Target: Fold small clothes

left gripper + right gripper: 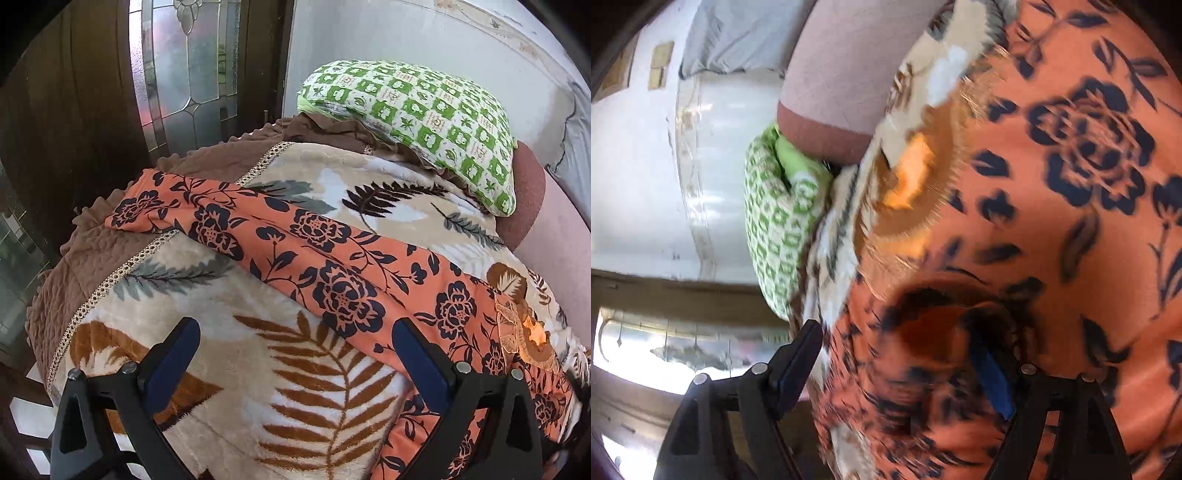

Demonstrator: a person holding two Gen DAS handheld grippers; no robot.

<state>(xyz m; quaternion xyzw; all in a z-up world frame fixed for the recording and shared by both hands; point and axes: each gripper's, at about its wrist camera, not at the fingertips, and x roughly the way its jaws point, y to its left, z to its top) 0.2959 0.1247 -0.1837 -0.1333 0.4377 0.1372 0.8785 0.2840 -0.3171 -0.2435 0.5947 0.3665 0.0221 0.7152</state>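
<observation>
An orange garment with dark navy flowers (332, 273) lies as a long folded strip across the leaf-print blanket (258, 369) on the bed. My left gripper (295, 343) is open and empty, hovering over the blanket with its right finger (417, 354) at the garment's near edge. In the right wrist view the same garment (1052, 221) fills the frame, blurred. My right gripper (897, 350) stands wide open with cloth bunched between its fingers; its right finger (993, 380) is partly hidden under the fabric.
A green-and-white patterned pillow (417, 122) lies at the bed's far end, also visible in the right wrist view (775, 229). A brown quilted bedspread (74, 266) edges the bed at left. A wooden door with leaded glass (188, 66) and a white wall (406, 37) stand behind.
</observation>
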